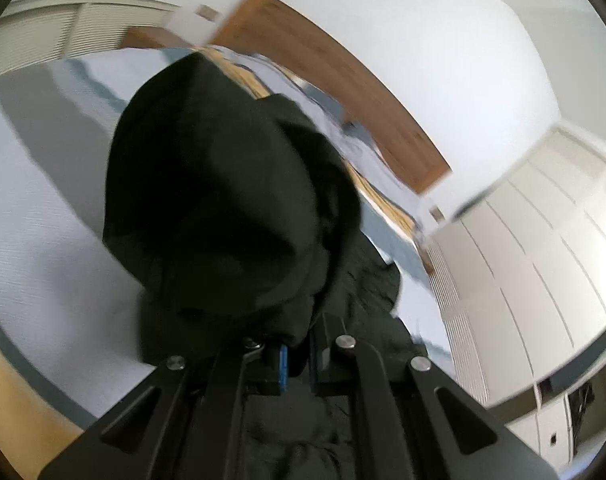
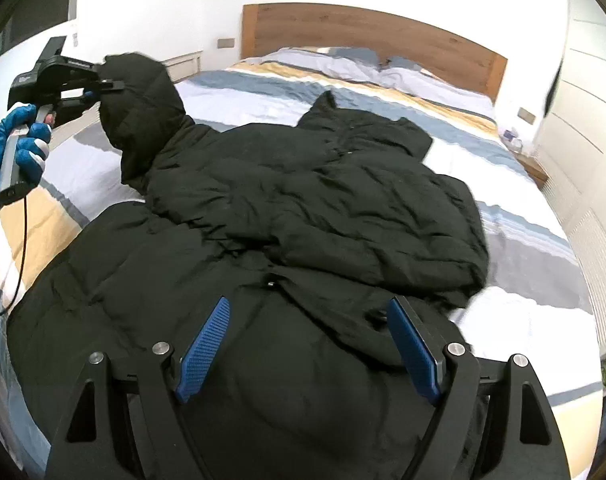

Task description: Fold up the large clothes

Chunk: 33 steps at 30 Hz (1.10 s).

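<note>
A large black puffer jacket [image 2: 287,216] lies spread and crumpled on the striped bed [image 2: 523,312]. My left gripper [image 1: 297,364] is shut on the jacket's sleeve [image 1: 223,200] and holds it lifted above the bed. In the right wrist view the left gripper [image 2: 103,88] shows at the far left, pinching that raised sleeve [image 2: 143,112], held by a blue-gloved hand [image 2: 19,152]. My right gripper [image 2: 311,344] is open and empty, its blue pads [image 2: 203,348] hovering just over the jacket's near hem.
A wooden headboard [image 2: 367,28] and pillows [image 2: 331,64] are at the far end of the bed. White wardrobe doors [image 2: 591,120] stand along the right. A small nightstand [image 2: 531,164] sits by the bed's right side.
</note>
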Motion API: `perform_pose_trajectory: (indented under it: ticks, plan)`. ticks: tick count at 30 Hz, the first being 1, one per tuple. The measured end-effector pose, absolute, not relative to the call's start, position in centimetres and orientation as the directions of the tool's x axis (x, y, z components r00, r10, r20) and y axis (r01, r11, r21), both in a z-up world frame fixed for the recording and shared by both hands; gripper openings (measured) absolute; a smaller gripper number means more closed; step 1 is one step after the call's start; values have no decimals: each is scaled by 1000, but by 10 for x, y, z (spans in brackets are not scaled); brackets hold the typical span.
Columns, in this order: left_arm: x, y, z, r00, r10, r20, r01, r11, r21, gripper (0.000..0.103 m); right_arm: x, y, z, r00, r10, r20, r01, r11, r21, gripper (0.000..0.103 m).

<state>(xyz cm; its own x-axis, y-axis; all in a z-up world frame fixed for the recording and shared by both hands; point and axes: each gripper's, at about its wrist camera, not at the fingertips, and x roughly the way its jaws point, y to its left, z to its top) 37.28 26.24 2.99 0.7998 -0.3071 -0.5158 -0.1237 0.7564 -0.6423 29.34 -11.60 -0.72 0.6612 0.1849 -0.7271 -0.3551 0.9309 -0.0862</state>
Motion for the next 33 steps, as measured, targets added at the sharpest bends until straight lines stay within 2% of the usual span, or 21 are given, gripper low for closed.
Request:
perform_pose_trajectory:
  ticks: [10,17,20,24,33]
  plan:
    - [408,122,11,685,-414,-600,0,824,-567,6,284,-161,-2,681,163,-713,-296,953,-65,80]
    - [425,63,-34,580,-382,-719,26,891,-453,6,286,-182,-13,673,155,-724,-269,962,-43,80]
    - [422,52,-47,552,-385,-740,49,900,-432,7,288,-187,-18,665,150,-731,-260,965,-38,80]
    - [437,42,-45,539,-412,-735,76,893,-444,11,290,-190,-22,661,145,-736,-252,967,-35,80]
    - [411,62,-23,553,-501,-665,184,853,-489,33,288,-183,-14,665,142,-733,-259,965,-49,80]
